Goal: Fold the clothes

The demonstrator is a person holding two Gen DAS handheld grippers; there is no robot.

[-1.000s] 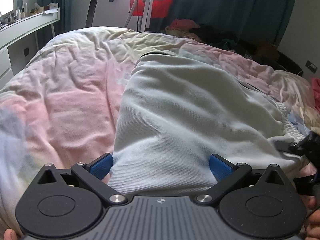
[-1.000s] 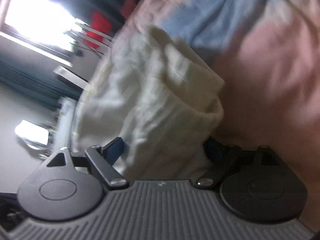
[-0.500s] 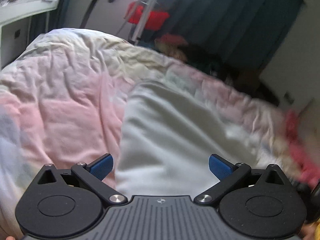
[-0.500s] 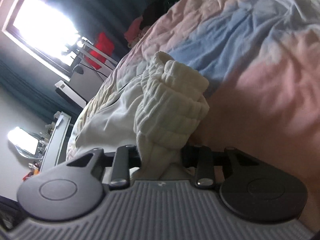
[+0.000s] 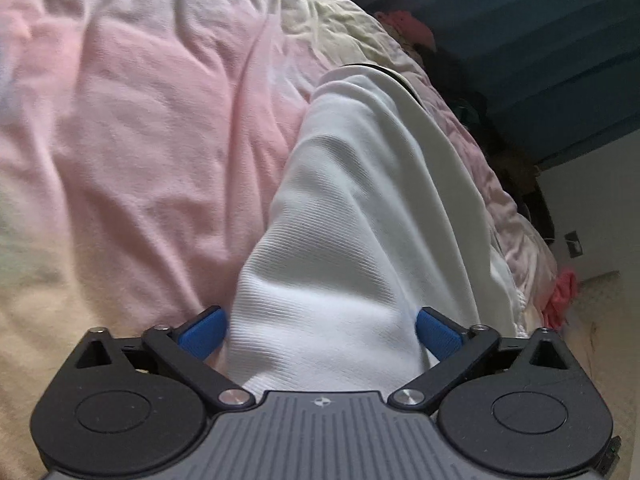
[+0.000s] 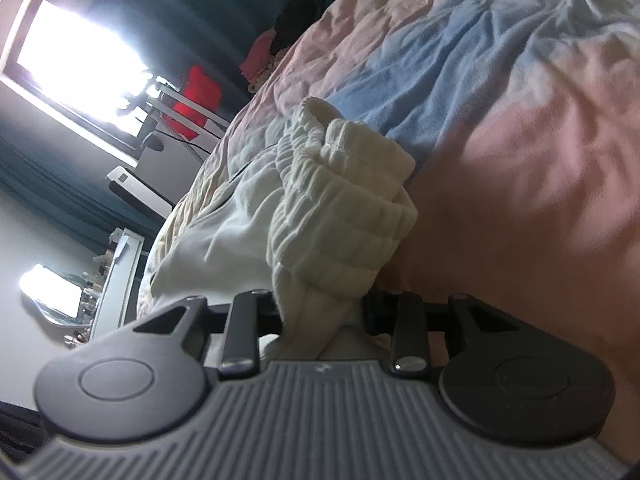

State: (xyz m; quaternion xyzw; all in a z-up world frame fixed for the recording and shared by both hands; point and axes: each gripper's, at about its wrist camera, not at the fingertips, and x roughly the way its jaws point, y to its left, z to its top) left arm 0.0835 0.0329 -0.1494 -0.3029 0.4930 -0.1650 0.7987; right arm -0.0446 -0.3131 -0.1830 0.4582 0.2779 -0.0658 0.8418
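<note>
Where the right gripper (image 6: pixel 324 312) meets the white garment (image 5: pixel 360 216), its fingers stand close together with the ribbed waistband (image 6: pixel 344 208) bunched between them, apparently pinched so the end can be carried over. The left gripper (image 5: pixel 320 330) has its blue pads (image 5: pixel 202 330) spread wide with the cloth's other end lying between them, unpinched as far as the blurred view allows. Beyond both, the garment runs lengthwise across the rumpled pastel duvet (image 5: pixel 140 128), whose soft ridges may drag on the cloth. Farther off are dark curtains (image 5: pixel 540 40), a red item (image 6: pixel 198 96) on a rack, and a bright window (image 6: pixel 76 56).
</note>
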